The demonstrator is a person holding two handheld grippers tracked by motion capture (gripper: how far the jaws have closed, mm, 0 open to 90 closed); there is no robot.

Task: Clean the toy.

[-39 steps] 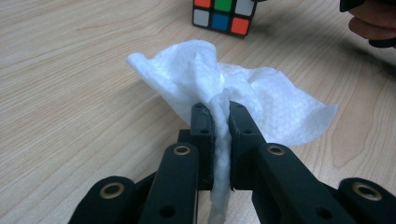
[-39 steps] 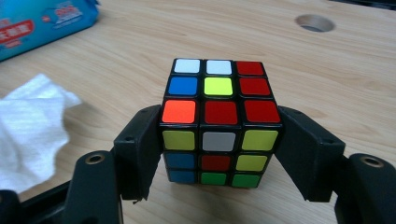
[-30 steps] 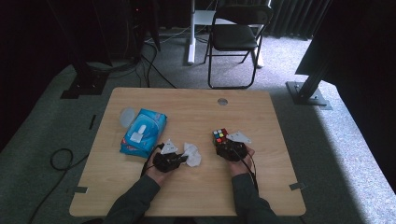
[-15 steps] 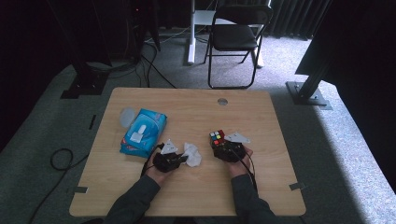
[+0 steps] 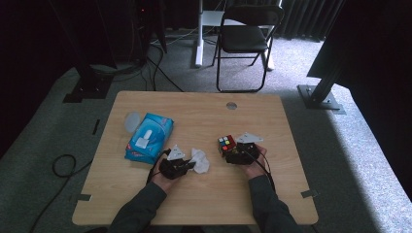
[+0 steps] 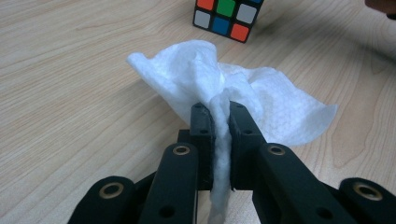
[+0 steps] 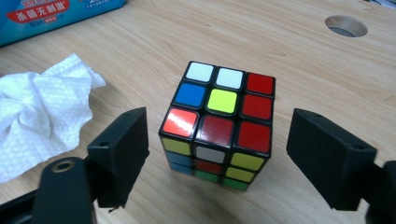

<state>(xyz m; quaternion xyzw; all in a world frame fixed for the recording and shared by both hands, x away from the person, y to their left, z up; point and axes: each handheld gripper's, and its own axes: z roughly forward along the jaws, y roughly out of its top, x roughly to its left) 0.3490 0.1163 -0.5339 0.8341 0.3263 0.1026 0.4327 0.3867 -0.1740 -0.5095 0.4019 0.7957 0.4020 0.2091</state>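
Note:
A crumpled white wipe (image 6: 233,93) is pinched between the jaws of my left gripper (image 6: 220,116), which is shut on it; the wipe (image 5: 200,160) rests on the wooden table (image 5: 272,194) near the front middle. A scrambled colour cube (image 7: 217,123) stands upright on the table, partly between the jaws of my right gripper (image 7: 217,156), which is open and not touching it. From above, the cube (image 5: 226,144) sits just left of the right gripper (image 5: 232,154), and the left gripper (image 5: 187,166) lies left of the wipe.
A blue pack of wet wipes (image 5: 148,138) lies at the table's left, with a round pale lid (image 5: 132,121) beside it. A cable hole (image 5: 231,105) sits near the far edge. A folding chair (image 5: 248,36) stands beyond the table.
The right gripper has shifted slightly left, staying up against the cube. The left gripper keeps its hold on the wipe in the same spot.

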